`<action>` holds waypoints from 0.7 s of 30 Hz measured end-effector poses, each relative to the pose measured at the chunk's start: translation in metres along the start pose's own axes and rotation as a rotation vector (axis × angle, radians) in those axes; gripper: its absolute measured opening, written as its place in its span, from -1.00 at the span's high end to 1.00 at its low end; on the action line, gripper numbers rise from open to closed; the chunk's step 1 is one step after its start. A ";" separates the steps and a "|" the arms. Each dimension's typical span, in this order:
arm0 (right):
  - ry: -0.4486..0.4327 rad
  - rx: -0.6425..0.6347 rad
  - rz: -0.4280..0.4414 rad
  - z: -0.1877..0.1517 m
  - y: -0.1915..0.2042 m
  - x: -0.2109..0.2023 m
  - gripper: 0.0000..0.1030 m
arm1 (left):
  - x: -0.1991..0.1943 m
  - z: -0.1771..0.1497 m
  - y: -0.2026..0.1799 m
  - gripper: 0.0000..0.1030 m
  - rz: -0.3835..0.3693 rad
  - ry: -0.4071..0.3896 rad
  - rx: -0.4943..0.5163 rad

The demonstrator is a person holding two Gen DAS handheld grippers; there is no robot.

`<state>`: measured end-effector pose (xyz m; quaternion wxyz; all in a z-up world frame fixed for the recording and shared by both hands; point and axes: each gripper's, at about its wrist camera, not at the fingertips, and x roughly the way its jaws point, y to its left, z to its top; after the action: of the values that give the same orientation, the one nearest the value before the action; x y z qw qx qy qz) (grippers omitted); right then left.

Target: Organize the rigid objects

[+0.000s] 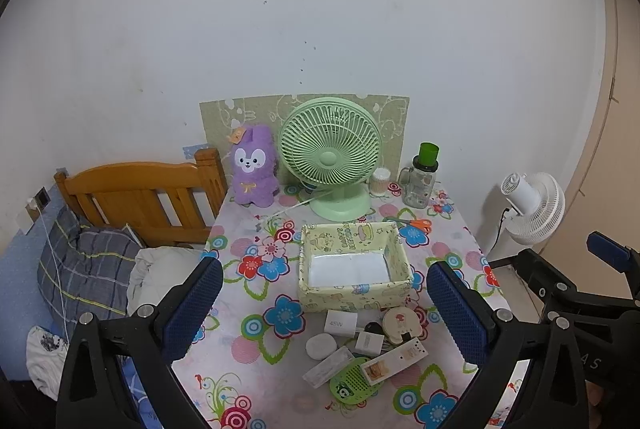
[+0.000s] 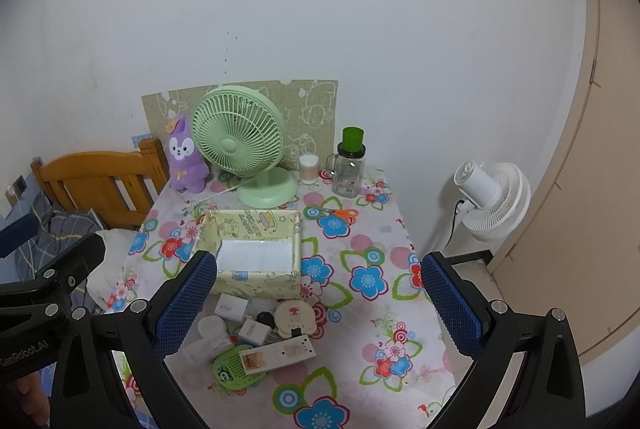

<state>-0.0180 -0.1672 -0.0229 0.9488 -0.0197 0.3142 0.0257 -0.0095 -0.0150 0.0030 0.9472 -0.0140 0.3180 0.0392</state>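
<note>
Blue-padded fingers frame both views. The left gripper point(image 1: 324, 303) hangs above the near half of the table point(image 1: 448, 241) with its jaws wide and nothing between them. The right gripper point(image 2: 318, 303) hovers beside it, equally wide and empty; each shows at the edge of the other's view.

A floral cloth covers the table. Near its middle sits the yellow box point(image 1: 354, 265), open-topped, with only a white liner showing inside. Just in front of the box, on the near side, lies a heap of small rigid things: a white charger point(image 1: 341, 323) marked 45W, a white oval case point(image 1: 321, 345), a smaller white cube point(image 1: 370, 343), a black puck point(image 1: 374, 328), a round cream tin point(image 1: 401, 323), a long white remote point(image 1: 396, 359) resting across a green disc point(image 1: 352, 381), and a clear flat packet point(image 1: 328, 367). Several touch or overlap.

Orange scissors point(image 1: 416, 223) lie past the box, to its right. Along the wall stand a purple plush point(image 1: 254, 167), a green fan point(image 1: 330, 157), a cotton-swab tub point(image 1: 380, 181) and a glass jar point(image 1: 420, 181) with a green cup on top. A white fan point(image 1: 532, 207) stands off the table to the right, a wooden bed frame point(image 1: 144, 195) to the left.
</note>
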 end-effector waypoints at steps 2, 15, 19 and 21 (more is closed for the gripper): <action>0.001 -0.001 -0.001 0.000 0.000 0.000 -1.00 | 0.000 -0.001 0.000 -1.00 0.001 -0.001 0.000; -0.001 -0.001 0.007 0.000 0.000 0.001 -1.00 | -0.002 0.000 0.003 -1.00 0.009 -0.002 0.001; -0.003 -0.004 0.010 -0.001 0.001 0.002 -1.00 | -0.001 0.001 0.003 -1.00 0.013 -0.003 0.000; 0.001 -0.004 0.013 -0.001 0.001 0.004 -1.00 | 0.001 0.001 0.004 -1.00 0.015 -0.002 0.000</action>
<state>-0.0153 -0.1658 -0.0264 0.9484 -0.0195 0.3149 0.0327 -0.0085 -0.0104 0.0028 0.9472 -0.0114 0.3170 0.0462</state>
